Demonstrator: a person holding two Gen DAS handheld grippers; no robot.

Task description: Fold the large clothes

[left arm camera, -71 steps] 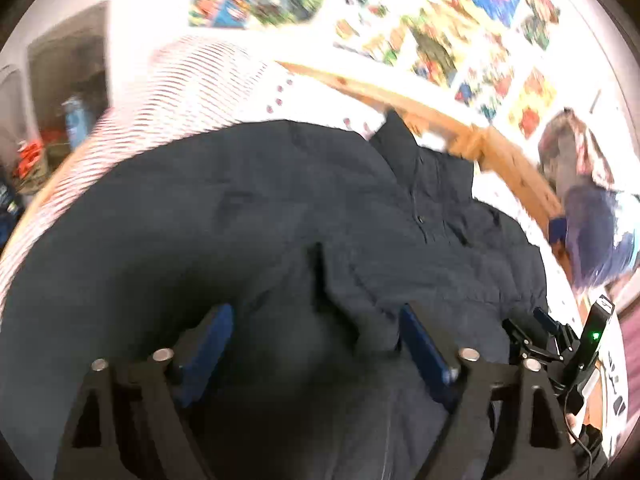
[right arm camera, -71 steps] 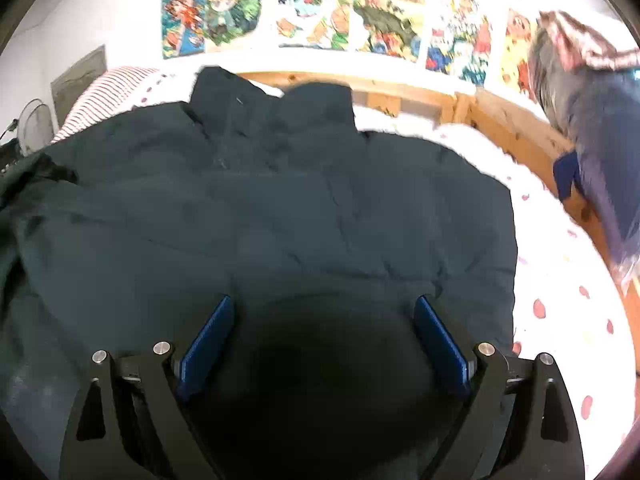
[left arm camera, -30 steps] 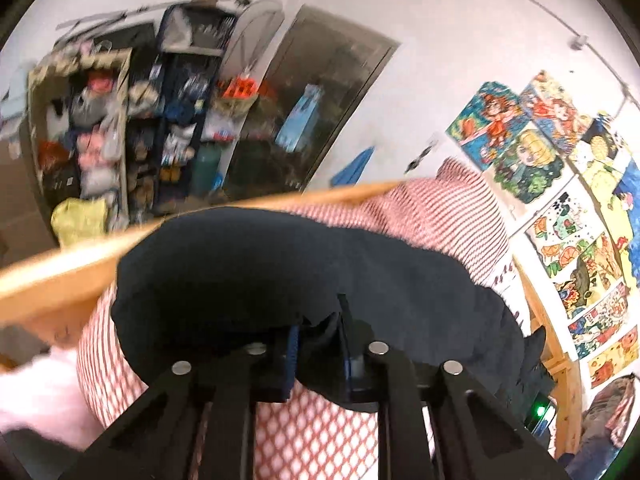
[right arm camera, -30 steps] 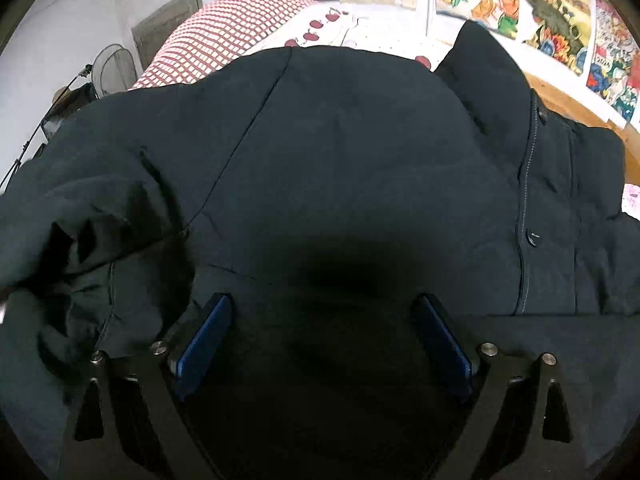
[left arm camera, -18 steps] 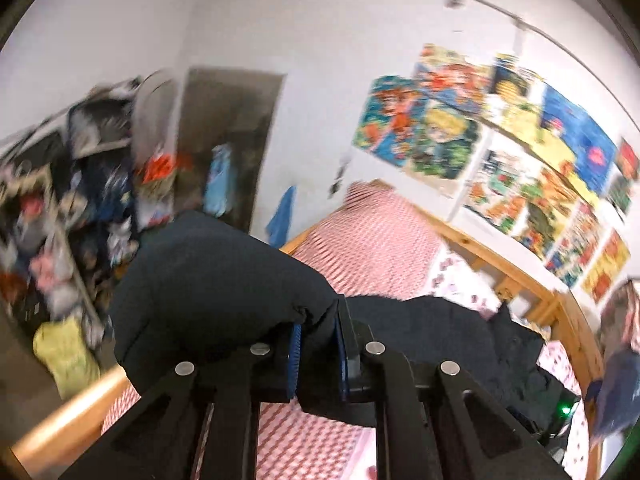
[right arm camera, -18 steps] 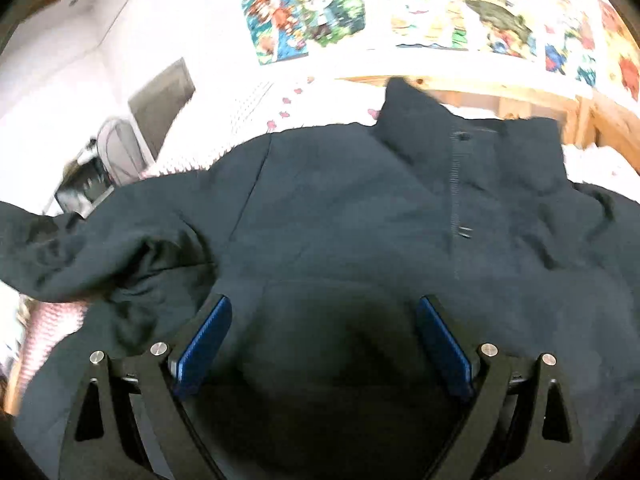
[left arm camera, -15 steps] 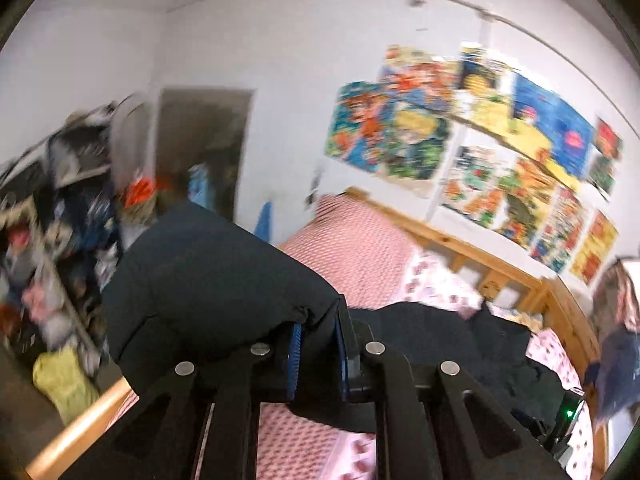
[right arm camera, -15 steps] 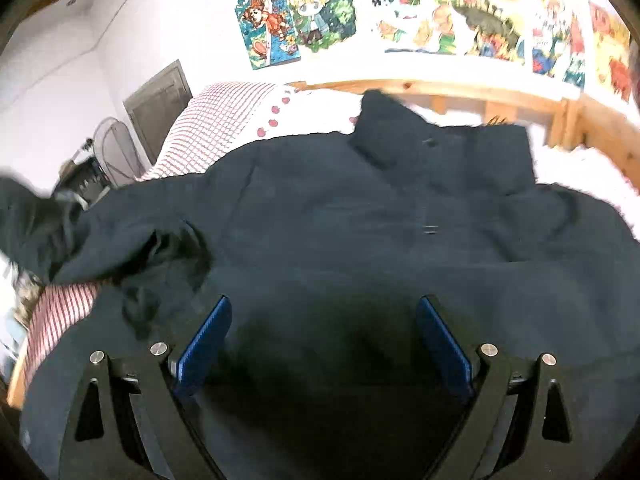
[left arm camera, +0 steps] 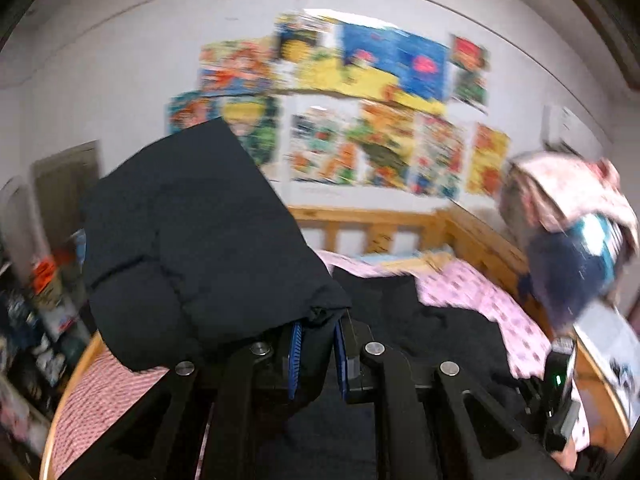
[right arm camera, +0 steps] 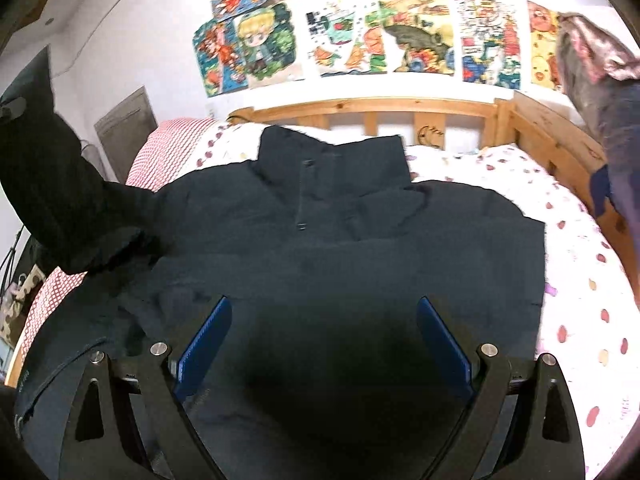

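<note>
Since the frame a second ago, the left gripper [left arm camera: 316, 346] has swung round with its load, so its camera now looks across the bed [right arm camera: 576, 240] toward the posters [right arm camera: 400, 36] instead of the cluttered shelves. Its jaws are pinched nearly together on the sleeve [left arm camera: 188, 240] of the dark jacket [right arm camera: 340, 240], which stands lifted in a thick bunch above them. The right gripper [right arm camera: 322, 340] hovers low over the jacket's lower body, jaws spread wide and holding nothing.

The jacket lies front-up across the bed, collar toward the wooden headboard [right arm camera: 372, 110], its body taking up most of the mattress.

The main risk, I judge, is the padded sleeve slipping — the cloth is bulky and slick, and only a small fold sits between the pads. A fast swing could also drag the shoulder and rumple the flat body, since nothing pins it down.

Room is open above the jacket and toward the spotted sheet on the right. The left edge of the bed is close beneath the raised sleeve, and hanging clothes [right arm camera: 612, 92] crowd the far right rail.
</note>
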